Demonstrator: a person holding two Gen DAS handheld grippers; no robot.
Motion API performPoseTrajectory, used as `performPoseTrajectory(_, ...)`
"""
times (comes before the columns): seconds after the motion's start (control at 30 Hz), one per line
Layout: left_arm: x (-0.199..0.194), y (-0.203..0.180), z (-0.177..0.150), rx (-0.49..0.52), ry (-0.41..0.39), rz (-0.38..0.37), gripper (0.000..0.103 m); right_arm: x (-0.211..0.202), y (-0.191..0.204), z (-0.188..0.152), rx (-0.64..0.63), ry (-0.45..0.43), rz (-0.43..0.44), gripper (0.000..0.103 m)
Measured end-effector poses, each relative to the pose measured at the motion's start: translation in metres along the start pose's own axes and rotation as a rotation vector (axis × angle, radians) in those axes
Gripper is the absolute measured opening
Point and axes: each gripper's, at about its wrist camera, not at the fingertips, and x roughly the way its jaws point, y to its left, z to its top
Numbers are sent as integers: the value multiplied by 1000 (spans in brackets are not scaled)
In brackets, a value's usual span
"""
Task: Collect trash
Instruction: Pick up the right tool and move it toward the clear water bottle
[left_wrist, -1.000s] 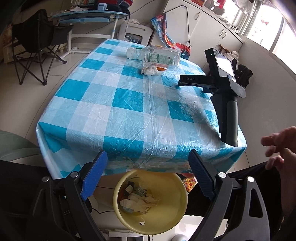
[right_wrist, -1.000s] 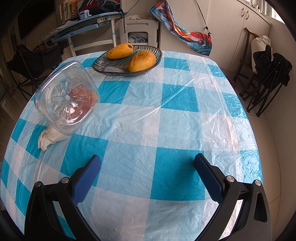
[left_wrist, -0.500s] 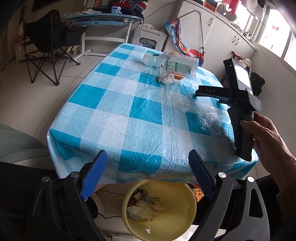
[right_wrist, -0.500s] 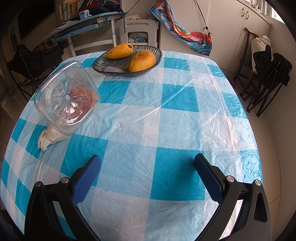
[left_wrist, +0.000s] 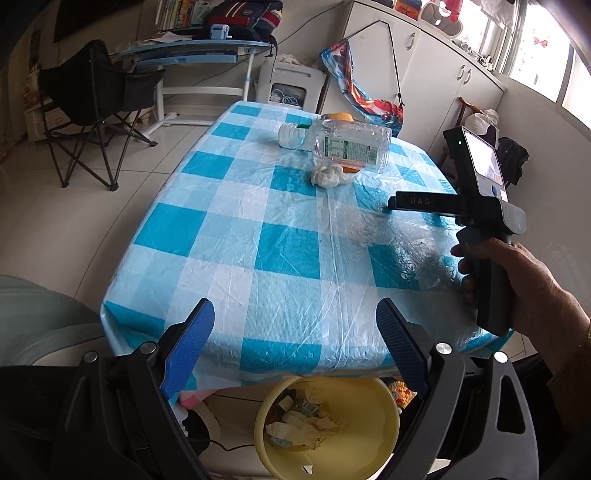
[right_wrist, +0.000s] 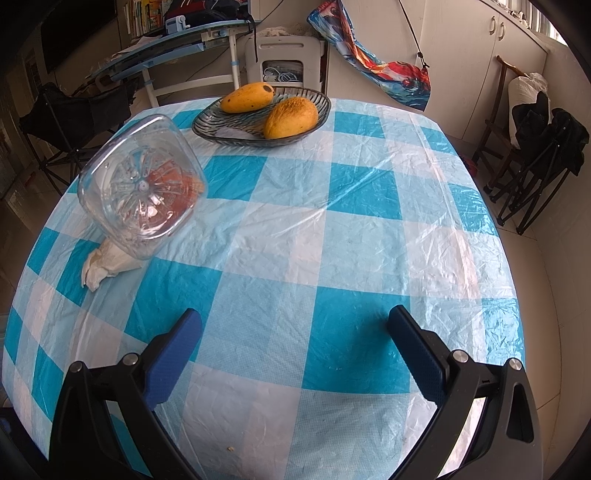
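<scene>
A table covered in a blue-and-white checked plastic cloth (left_wrist: 236, 229) fills both wrist views. In the left wrist view, the left gripper (left_wrist: 295, 345) hangs over the near table edge with its blue-padded jaws spread wide and nothing between them. Below that edge, on the floor, stands a yellow bin (left_wrist: 354, 435) that already holds crumpled white tissues and small wrappers. Farther along the table lies a clear plastic bottle (left_wrist: 347, 146) on its side, its white cap pointing to the left, with a crumpled white tissue (left_wrist: 328, 176) touching its near side and a bit of orange peel tucked under it. At the right of this view a person's hand (left_wrist: 517, 280) grips the dark handle of the right gripper, which rests over the table's right edge. In the right wrist view, the right gripper (right_wrist: 295, 358) also has its jaws wide apart and empty, poised above bare cloth. The same bottle (right_wrist: 142, 192) appears base-on at the left, with the tissue (right_wrist: 107, 262) against it. At the far side of the table a dark glass dish (right_wrist: 258, 127) holds two yellow mangoes (right_wrist: 291, 118).
</scene>
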Motion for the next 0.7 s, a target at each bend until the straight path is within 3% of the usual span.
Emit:
performPoseTrajectory(0.17,9,-5,22,27,-3,14,86,-9,-3,-2,-2,-1,24,96)
performPoseTrajectory(0.37,30,-20,59,85,-16,15,86,-50,-9,14,8,-175,124,96)
performPoseTrajectory(0.53,56,-19,83,80,-4,27,86,-48,25,28,-142,-195,187,96)
performPoseTrajectory(0.7,79,-10,99,49,20,40,86,-32,61,42,-305,-218,140,96)
